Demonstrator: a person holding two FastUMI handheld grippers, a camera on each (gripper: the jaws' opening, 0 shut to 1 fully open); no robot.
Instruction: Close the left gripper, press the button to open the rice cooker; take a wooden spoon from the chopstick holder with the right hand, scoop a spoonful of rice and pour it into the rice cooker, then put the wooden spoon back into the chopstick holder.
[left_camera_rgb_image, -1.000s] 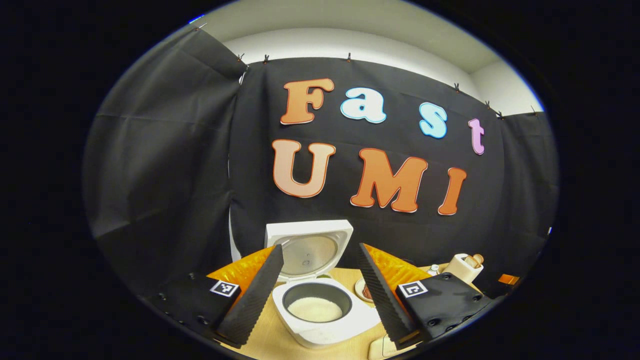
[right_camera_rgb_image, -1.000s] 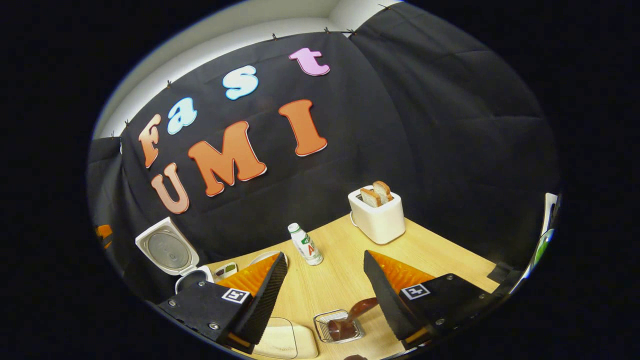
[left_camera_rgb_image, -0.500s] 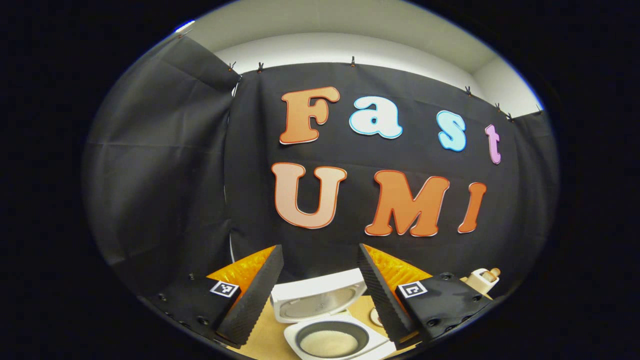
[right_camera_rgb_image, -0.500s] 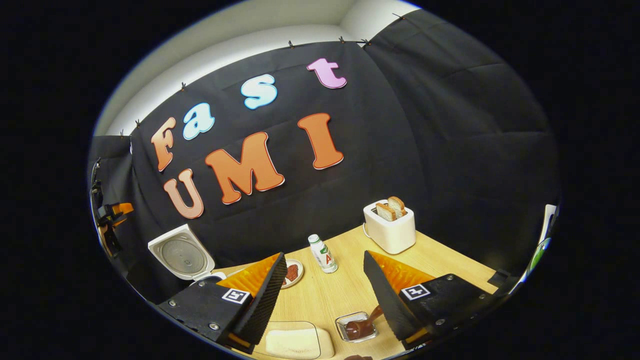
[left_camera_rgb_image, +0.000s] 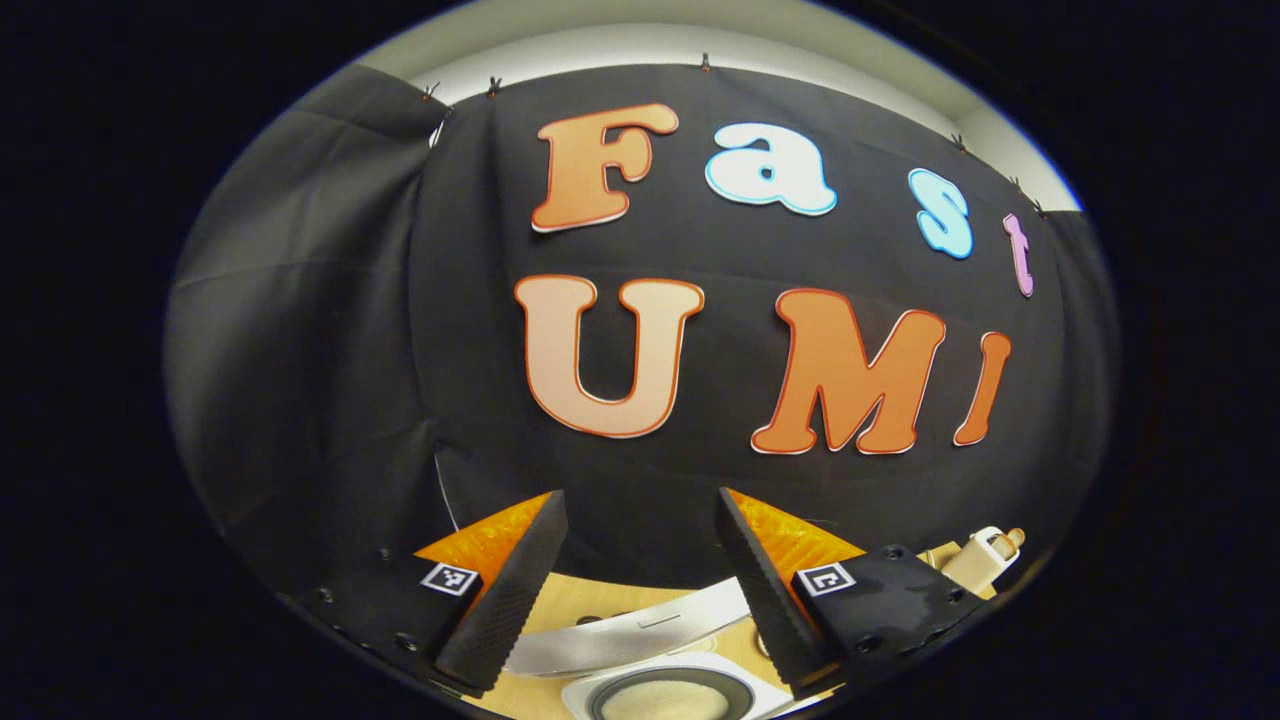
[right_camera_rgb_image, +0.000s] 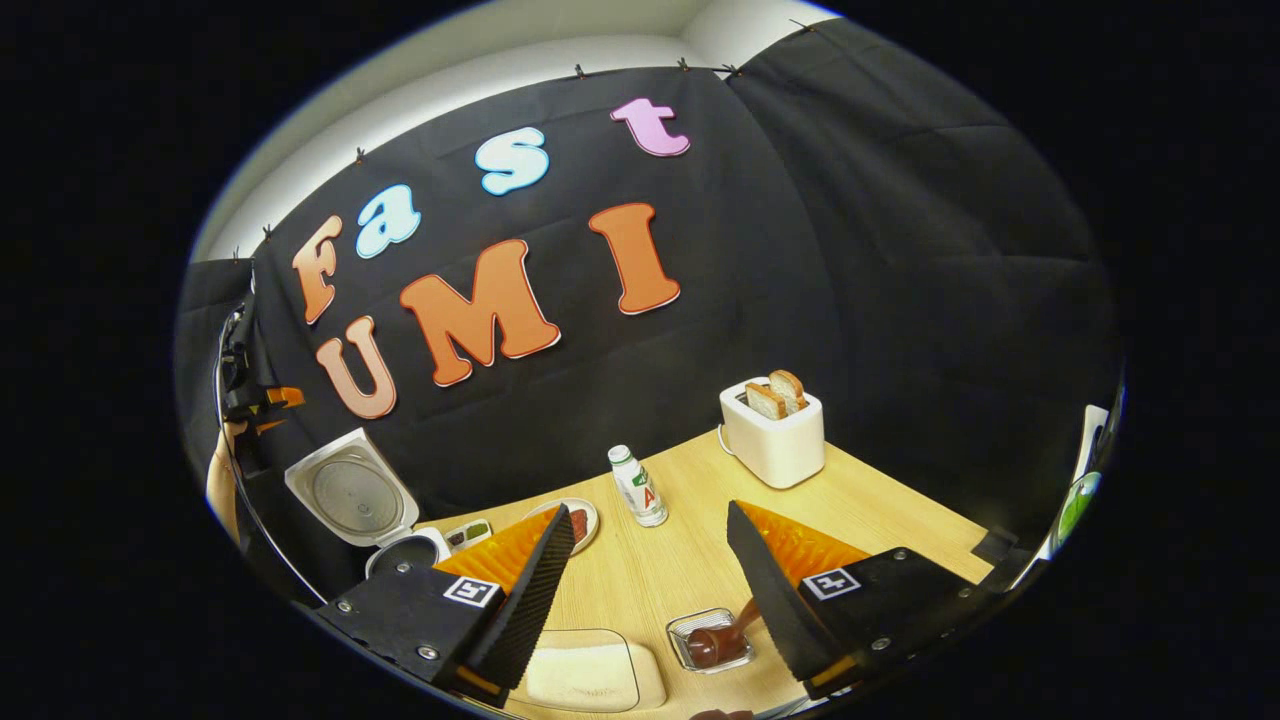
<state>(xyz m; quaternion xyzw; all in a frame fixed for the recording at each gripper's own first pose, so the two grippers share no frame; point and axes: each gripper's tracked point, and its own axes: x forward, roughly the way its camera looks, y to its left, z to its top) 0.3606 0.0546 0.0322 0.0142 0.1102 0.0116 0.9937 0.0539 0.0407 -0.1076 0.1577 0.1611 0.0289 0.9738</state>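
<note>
The white rice cooker (left_camera_rgb_image: 650, 640) stands with its lid up, and white rice lies in its pot (left_camera_rgb_image: 665, 702), low between my left gripper's open fingers. My left gripper (left_camera_rgb_image: 638, 495) holds nothing and hangs above the cooker. In the right gripper view the open cooker (right_camera_rgb_image: 350, 495) is at the far left, with the left gripper (right_camera_rgb_image: 262, 398) and a hand above it. My right gripper (right_camera_rgb_image: 650, 508) is open and holds nothing. A brown wooden spoon (right_camera_rgb_image: 712, 645) rests in the wire chopstick holder (right_camera_rgb_image: 688, 632) below its right finger. A clear container of rice (right_camera_rgb_image: 590, 675) sits beside the holder.
On the wooden table (right_camera_rgb_image: 880, 510) a white toaster (right_camera_rgb_image: 772, 440) with two slices stands at the back right, also seen as the toaster (left_camera_rgb_image: 985, 555). A small bottle (right_camera_rgb_image: 640, 487), a plate (right_camera_rgb_image: 582, 518) and a small dish (right_camera_rgb_image: 470, 532) stand between cooker and toaster.
My left gripper has lifted and tipped upward, so the cooker has slid to the bottom of its view. The right gripper has shifted only slightly; the left gripper now shows higher at its far left.
</note>
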